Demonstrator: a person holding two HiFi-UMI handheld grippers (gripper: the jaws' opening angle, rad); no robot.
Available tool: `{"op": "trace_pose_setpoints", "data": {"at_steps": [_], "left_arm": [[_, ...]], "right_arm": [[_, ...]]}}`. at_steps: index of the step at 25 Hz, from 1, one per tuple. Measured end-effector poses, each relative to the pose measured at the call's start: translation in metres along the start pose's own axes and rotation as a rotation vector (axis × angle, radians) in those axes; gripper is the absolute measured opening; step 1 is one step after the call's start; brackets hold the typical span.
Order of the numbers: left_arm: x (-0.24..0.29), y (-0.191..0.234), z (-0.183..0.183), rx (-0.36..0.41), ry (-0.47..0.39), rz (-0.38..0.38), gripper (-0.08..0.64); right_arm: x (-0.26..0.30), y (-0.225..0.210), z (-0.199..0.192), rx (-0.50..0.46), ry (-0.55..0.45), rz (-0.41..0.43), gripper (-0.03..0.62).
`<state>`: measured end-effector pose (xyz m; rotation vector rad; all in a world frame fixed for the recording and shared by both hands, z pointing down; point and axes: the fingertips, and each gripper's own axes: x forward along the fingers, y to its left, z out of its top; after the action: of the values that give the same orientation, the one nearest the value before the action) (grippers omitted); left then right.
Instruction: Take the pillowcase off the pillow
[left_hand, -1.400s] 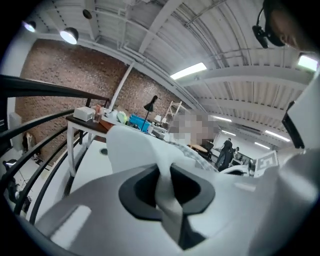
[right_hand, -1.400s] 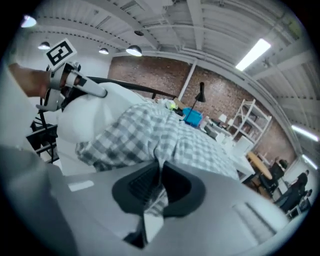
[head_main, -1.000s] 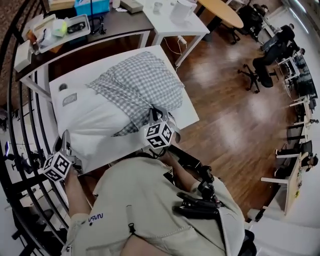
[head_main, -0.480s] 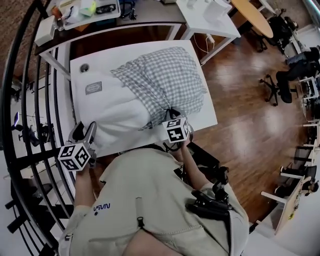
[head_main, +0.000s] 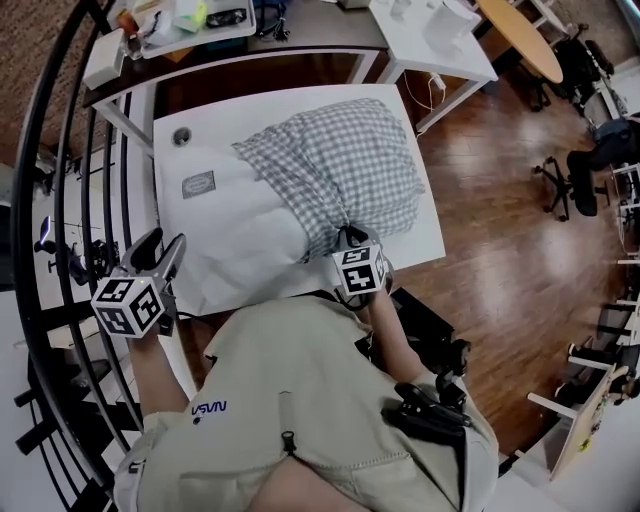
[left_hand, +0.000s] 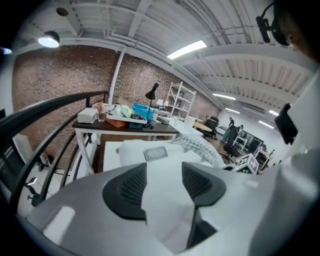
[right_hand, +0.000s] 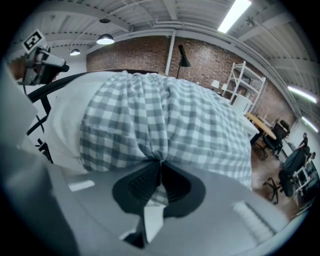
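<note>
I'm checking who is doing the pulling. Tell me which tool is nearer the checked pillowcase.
Right. The right tool is shut on the bunched near edge of the pillowcase. The left tool, jaws just opened and gripping nothing, hovers at the table's near left edge.

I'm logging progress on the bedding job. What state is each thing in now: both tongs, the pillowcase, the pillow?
Left tongs: open, jaws have just been opening, nothing between them, clear of the pillow.
Right tongs: shut on a bunched fold of the pillowcase.
Pillowcase: partly off, covering the pillow's right part.
Pillow: left part bare, lying on the table.
</note>
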<state>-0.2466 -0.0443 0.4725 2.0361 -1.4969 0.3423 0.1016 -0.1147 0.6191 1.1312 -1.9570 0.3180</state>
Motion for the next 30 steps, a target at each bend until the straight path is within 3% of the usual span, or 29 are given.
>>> {"op": "trace_pose_setpoints", "data": {"at_steps": [3,7,10,14,17,20,23,26,30], "left_arm": [[0.009,0.016,0.022,-0.022,-0.077,0.045,0.232],[0.058,-0.015,0.041,0.071,-0.122,-0.036,0.232],[0.104,-0.035,0.049,0.187,-0.106,-0.064,0.264],[0.170,-0.024,0.040,0.300,0.001,-0.003,0.312],[0.195,-0.015,0.010,0.267,0.122,-0.015,0.304],[0.187,-0.030,0.001,0.280,0.119,-0.048,0.155],[0.176,-0.049,-0.009,0.363,0.084,-0.029,0.023],[0.167,-0.058,-0.018,0.369,0.052,-0.017,0.018],[0.157,-0.066,-0.022,0.338,0.017,-0.020,0.018]], "right_arm": [[-0.001,0.005,0.002,0.014,0.002,0.025,0.012],[-0.015,0.004,0.009,0.018,-0.012,0.058,0.018],[-0.032,0.011,0.021,0.055,-0.052,0.127,0.029],[-0.051,0.018,0.049,0.050,-0.147,0.219,0.038],[-0.065,0.037,0.067,-0.026,-0.192,0.331,0.051],[-0.077,0.053,0.081,-0.131,-0.191,0.433,0.091],[-0.085,0.061,0.079,-0.342,-0.100,0.451,0.123],[-0.090,0.054,0.071,-0.545,-0.017,0.439,0.135],[-0.091,0.039,0.088,-0.569,-0.009,0.464,0.206]]}}
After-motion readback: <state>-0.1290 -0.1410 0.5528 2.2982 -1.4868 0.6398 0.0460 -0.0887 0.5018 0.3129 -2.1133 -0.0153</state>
